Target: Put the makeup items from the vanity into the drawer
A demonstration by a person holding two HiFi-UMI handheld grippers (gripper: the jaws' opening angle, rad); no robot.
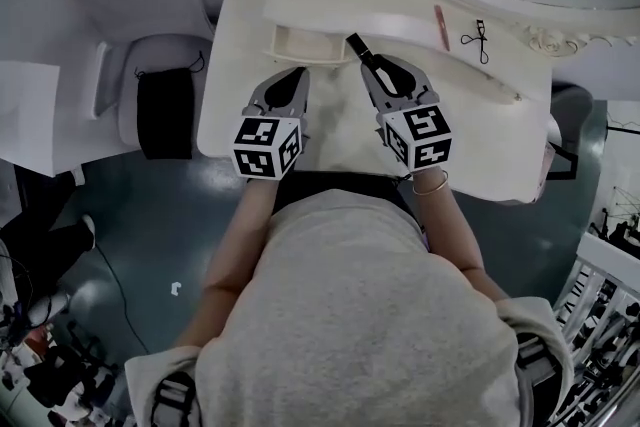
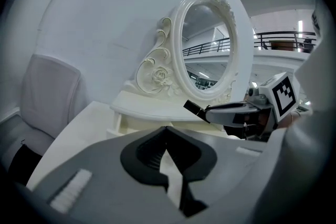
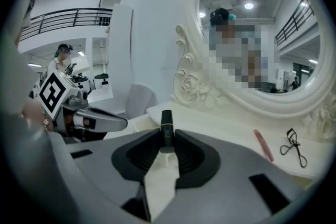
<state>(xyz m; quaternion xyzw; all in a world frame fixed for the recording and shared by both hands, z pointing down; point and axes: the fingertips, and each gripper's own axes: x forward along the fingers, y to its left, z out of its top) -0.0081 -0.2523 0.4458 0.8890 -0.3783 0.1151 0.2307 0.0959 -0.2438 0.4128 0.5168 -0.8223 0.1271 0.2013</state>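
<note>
Black makeup tube (image 1: 356, 44) points to 11 o'clock, pinched in the right gripper (image 1: 368, 61) jaws; left gripper (image 1: 297, 75) alongside, jaws pressed together.

Tube (image 1: 356, 45), stick (image 1: 441, 25), curler (image 1: 478, 40): one each; two tools (image 1: 299, 75) (image 1: 367, 63).

Floor (image 1: 140, 245) below me: dark grey-blue, glossy patches. White padded chair (image 1: 150, 35) just left of the cream worktop (image 1: 235, 55), black item (image 1: 163, 115) on its seat. Plain white wall (image 2: 105, 23) behind the ornate oval mirror (image 3: 283, 65). Railed balcony (image 2: 283, 36) upper right, w/ strip light (image 2: 300, 24).
</note>
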